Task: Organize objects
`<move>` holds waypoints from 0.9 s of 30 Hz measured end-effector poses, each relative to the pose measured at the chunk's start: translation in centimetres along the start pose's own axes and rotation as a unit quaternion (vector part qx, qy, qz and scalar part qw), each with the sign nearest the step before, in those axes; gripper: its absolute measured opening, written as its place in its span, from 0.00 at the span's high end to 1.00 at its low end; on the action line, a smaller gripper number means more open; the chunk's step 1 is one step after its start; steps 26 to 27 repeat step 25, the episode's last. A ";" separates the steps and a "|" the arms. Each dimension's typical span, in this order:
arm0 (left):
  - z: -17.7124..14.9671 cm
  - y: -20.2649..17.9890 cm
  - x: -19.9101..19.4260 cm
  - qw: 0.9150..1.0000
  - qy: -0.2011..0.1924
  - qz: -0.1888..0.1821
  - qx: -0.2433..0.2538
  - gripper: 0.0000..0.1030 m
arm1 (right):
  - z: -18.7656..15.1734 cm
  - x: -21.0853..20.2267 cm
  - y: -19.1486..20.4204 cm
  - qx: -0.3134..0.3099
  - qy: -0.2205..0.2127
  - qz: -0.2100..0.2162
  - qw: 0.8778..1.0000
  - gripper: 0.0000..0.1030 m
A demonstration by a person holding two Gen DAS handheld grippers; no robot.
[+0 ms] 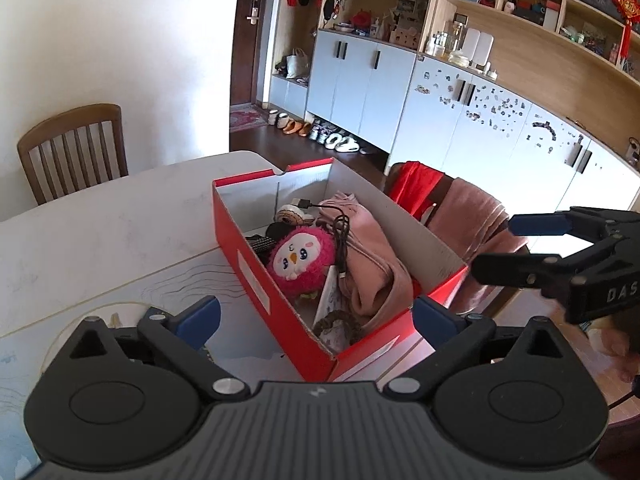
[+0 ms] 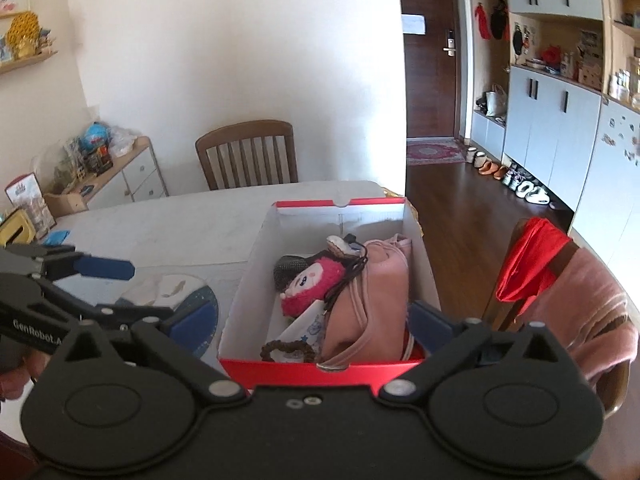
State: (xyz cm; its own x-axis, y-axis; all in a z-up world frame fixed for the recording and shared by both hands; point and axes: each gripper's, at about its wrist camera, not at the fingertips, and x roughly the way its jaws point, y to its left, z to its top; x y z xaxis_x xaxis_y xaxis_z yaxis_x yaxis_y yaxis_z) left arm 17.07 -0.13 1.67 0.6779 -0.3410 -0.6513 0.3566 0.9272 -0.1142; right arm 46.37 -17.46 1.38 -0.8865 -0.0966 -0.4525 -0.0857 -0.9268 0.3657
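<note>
While both grippers stand with fingers spread wide and nothing between the pads, the red shoebox [image 1: 280, 280] sits on the white table [image 1: 100, 232], its near corner between and just ahead of the left gripper [image 1: 316, 314] fingertips, no pad touching it.

Left wrist view, left to right: left blue pad [image 1: 200, 314] over the table, beside the box's long red wall. Box interior between the two pads. Right blue pad [image 1: 434, 316] just off the box's near right corner. Farther right, the right gripper [image 1: 500, 246] reaches in from the edge, fingers apart, just beside the box's right wall, apart from it.

Right wrist view, left to right: the left gripper [image 2: 120, 292] comes in from the left edge over the table, left of the box. The right gripper [image 2: 312, 316] has the box's near red end wall [image 2: 320, 372] between its fingers; right pad [image 2: 430, 322] close by the near right corner, contact cannot be told.

Box contents: pink plush toy [image 1: 300, 258] with a white face, mid-box; black USB cable [image 1: 340, 236] lying across it and onto a folded pink garment [image 1: 372, 264] along the right wall; dark beaded bracelet [image 2: 288, 350] at the near end; white printed paper [image 2: 308, 326] beneath it; a dark item [image 2: 288, 268] behind the plush, unclear.
</note>
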 end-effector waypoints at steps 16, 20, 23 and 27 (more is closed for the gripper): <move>-0.5 0.0 -0.4 1.000 -0.007 0.005 0.006 0.00 | -1.2 -0.3 0.0 0.019 0.001 -0.012 1.000 0.00; -0.6 0.1 -0.3 1.000 -0.006 0.005 0.007 0.00 | -1.3 -0.2 0.1 0.024 0.004 -0.016 1.000 0.00; -0.7 0.3 -0.2 1.000 -0.006 0.009 0.007 0.00 | -1.2 0.1 -0.1 0.035 0.009 -0.018 0.999 0.00; -0.8 0.5 -0.1 1.000 -0.003 0.007 0.006 0.00 | -1.3 0.2 -0.1 0.037 0.012 -0.019 0.999 0.00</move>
